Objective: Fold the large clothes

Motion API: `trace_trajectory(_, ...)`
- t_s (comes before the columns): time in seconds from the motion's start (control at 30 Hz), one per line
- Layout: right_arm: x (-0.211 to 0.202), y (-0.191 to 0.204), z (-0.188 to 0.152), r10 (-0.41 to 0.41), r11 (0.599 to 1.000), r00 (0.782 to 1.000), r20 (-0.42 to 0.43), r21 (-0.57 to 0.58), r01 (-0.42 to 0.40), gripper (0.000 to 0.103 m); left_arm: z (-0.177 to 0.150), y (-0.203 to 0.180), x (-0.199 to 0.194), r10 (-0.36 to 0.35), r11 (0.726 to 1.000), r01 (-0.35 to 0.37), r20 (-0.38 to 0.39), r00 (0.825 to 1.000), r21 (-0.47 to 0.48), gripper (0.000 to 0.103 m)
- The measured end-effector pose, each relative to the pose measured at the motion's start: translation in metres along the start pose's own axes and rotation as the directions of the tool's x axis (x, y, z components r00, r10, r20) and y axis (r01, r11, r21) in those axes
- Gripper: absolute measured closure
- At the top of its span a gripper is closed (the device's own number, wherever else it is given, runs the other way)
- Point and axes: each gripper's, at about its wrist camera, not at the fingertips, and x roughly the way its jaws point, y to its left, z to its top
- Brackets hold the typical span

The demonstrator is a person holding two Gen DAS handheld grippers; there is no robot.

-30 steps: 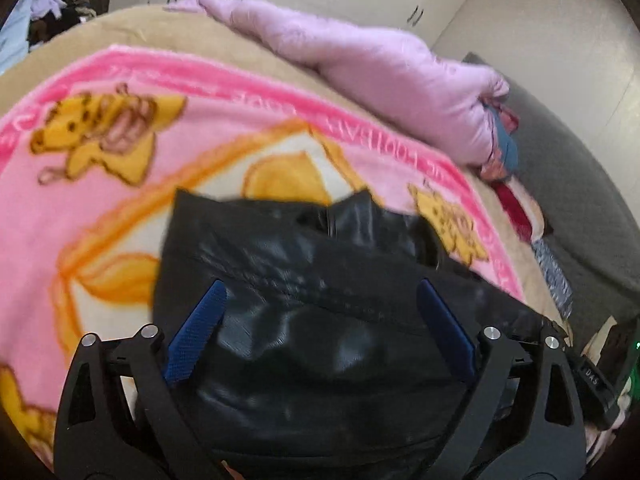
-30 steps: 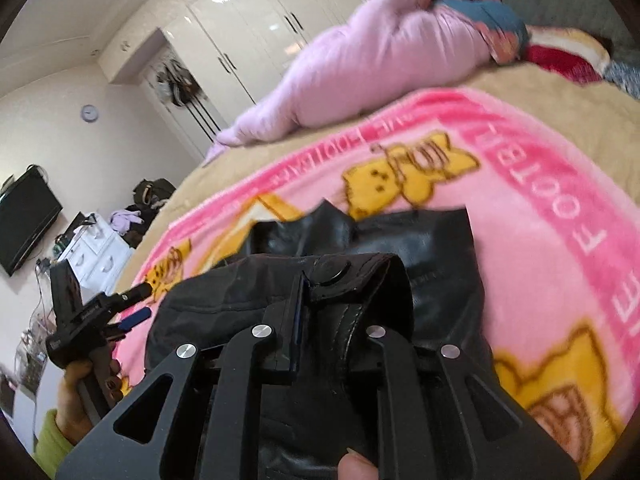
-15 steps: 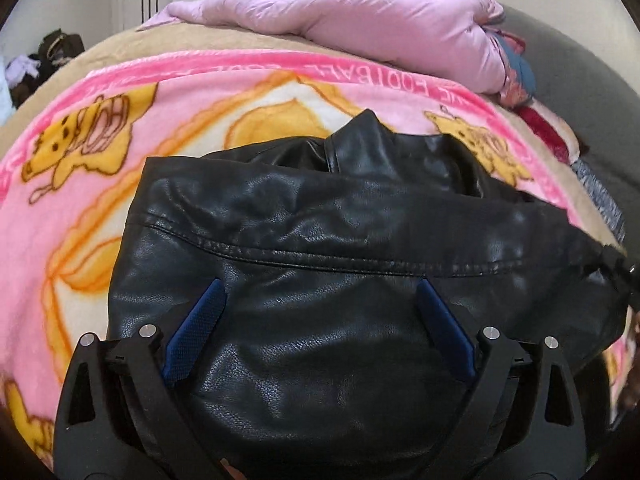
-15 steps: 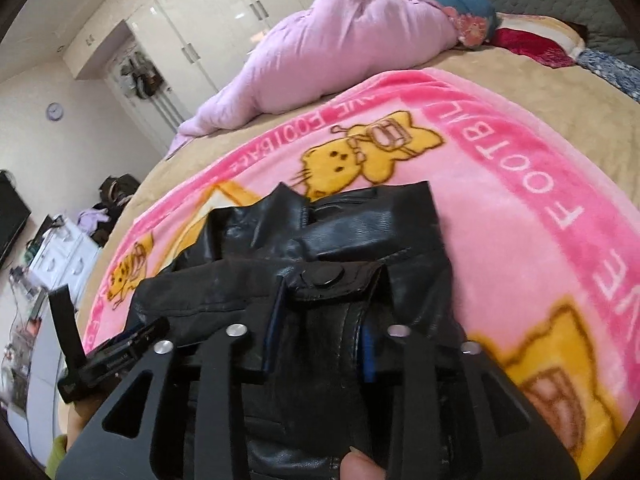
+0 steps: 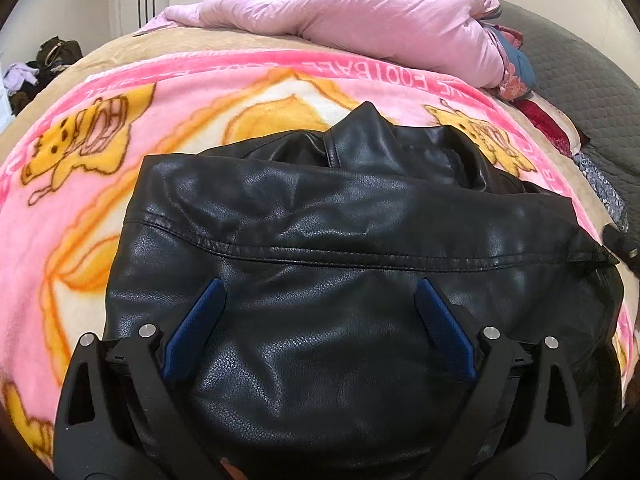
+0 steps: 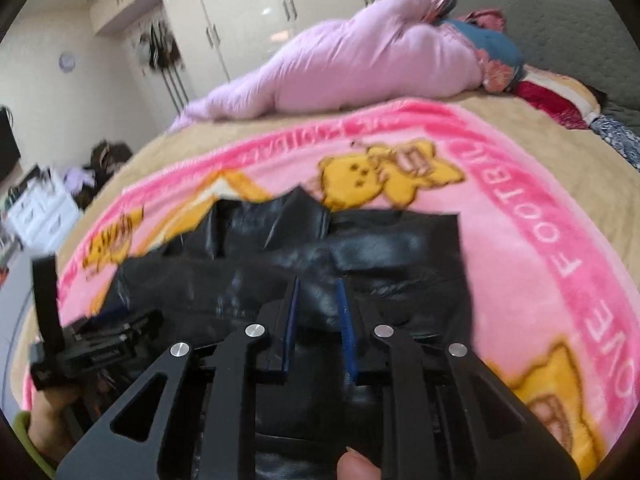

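A black leather jacket (image 5: 340, 240) lies folded on the pink cartoon blanket (image 5: 100, 152), collar at the far side. My left gripper (image 5: 320, 292) is open, its blue pads wide apart just above the jacket's near part. In the right wrist view the jacket (image 6: 380, 248) lies ahead. My right gripper (image 6: 318, 292) has its blue pads slightly apart, with no fabric clearly between them; the view is blurred. The left gripper (image 6: 96, 348) also shows in the right wrist view, at the jacket's left end.
A rolled lilac quilt (image 5: 360, 28) lies along the far side of the bed. Coloured pillows (image 5: 520, 68) sit by the grey headboard (image 5: 580, 80). White wardrobes (image 6: 248, 12) stand behind. A white drawer unit (image 6: 40, 208) and clutter are at the left.
The right gripper has let go of the jacket's edge and its pads have parted a little. The jacket's top fold has come down flat. The left gripper stays open over it.
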Motion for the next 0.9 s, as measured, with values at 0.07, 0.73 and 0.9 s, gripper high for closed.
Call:
trace_trajectory(0.07,0.015,0.003,-0.003,-0.054,0.998,0.996,-0.069,-0.018,0.053,0.084,0.0,0.0,0.0,0.0,1.0,0.0,-0.002,1.0,0.004,0.014)
trace_trajectory(0.73,-0.006,-0.001,-0.011,0.071,0.997,0.996,-0.046,0.019,-0.07,0.058,-0.003,-0.011,-0.026,-0.026,0.999,0.026,0.011,1.0,0.02,0.014)
trace_trajectory(0.9,-0.013,0.008,-0.017,0.115,0.993,0.991,-0.074,-0.006,-0.115,0.048,-0.01,-0.024,-0.043,-0.046,0.997,0.045,0.014,0.999,0.064,0.013)
